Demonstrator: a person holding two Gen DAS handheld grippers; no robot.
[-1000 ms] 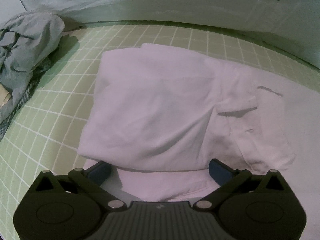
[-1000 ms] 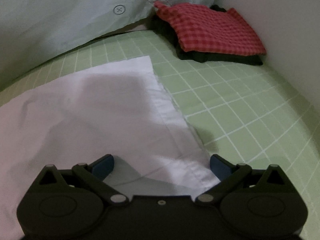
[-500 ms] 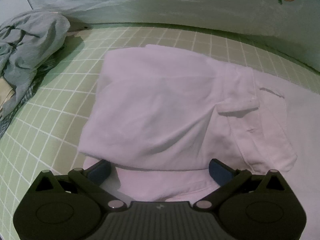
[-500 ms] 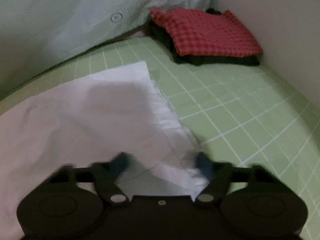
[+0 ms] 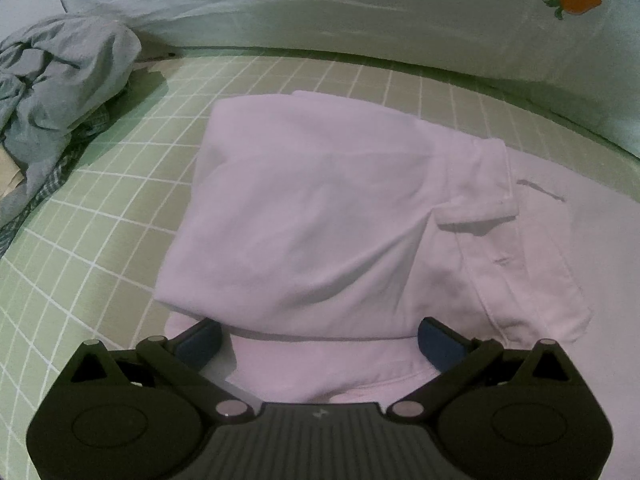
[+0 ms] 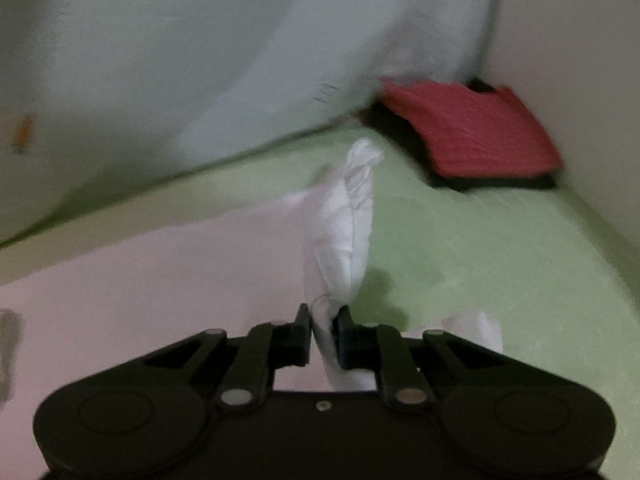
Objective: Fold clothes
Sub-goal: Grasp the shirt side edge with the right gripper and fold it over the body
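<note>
right gripper (image 6: 325, 326): jaws just closing, pinched on white shirt (image 6: 340, 248) edge | left gripper (image 5: 318, 338): wide open, shirt fold between fingers, ungripped

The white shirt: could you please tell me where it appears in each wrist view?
Left wrist: white shirt fills the centre, folded, ahead of the open left gripper.
Right wrist: it covers the lower left, one edge bunched in the shut right gripper.
Shared landmark: the green checked sheet under the shirt.
</note>
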